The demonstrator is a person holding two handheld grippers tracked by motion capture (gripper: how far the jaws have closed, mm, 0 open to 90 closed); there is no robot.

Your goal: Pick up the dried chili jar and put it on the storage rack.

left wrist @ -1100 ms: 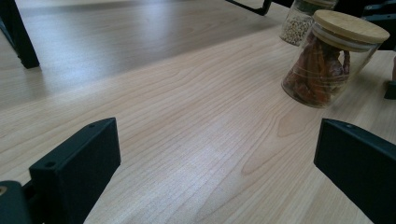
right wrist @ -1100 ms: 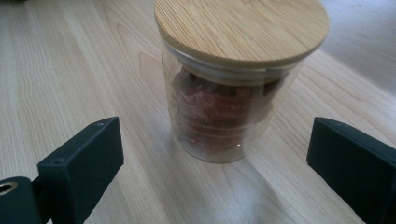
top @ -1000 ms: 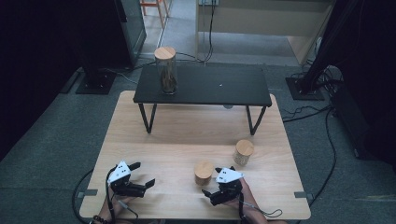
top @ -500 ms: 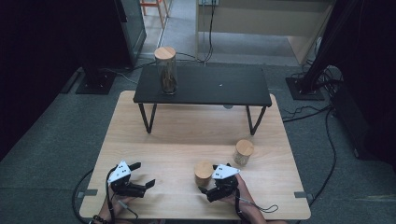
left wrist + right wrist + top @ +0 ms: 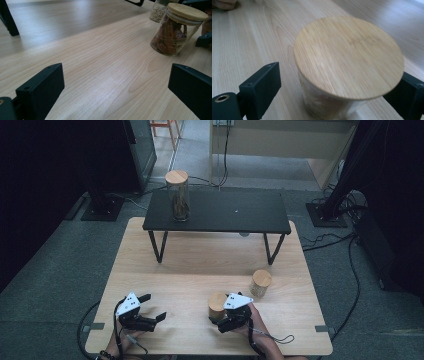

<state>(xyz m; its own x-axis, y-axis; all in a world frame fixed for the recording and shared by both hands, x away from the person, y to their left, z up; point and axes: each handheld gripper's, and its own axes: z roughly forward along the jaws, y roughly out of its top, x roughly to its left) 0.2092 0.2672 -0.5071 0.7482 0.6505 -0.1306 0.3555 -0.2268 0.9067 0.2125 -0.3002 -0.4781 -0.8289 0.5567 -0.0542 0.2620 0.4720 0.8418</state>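
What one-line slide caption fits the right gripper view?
Right gripper open, its jaws flanking a bamboo-lidded glass jar on the wooden table.

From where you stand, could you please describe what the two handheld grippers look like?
Both are black. Each carries a pale three-cornered plate with small dark marks on top: the left gripper and the right gripper. Their fingers are flat, blocky black pads with small screw holes. A thin dark cable trails from the right one.
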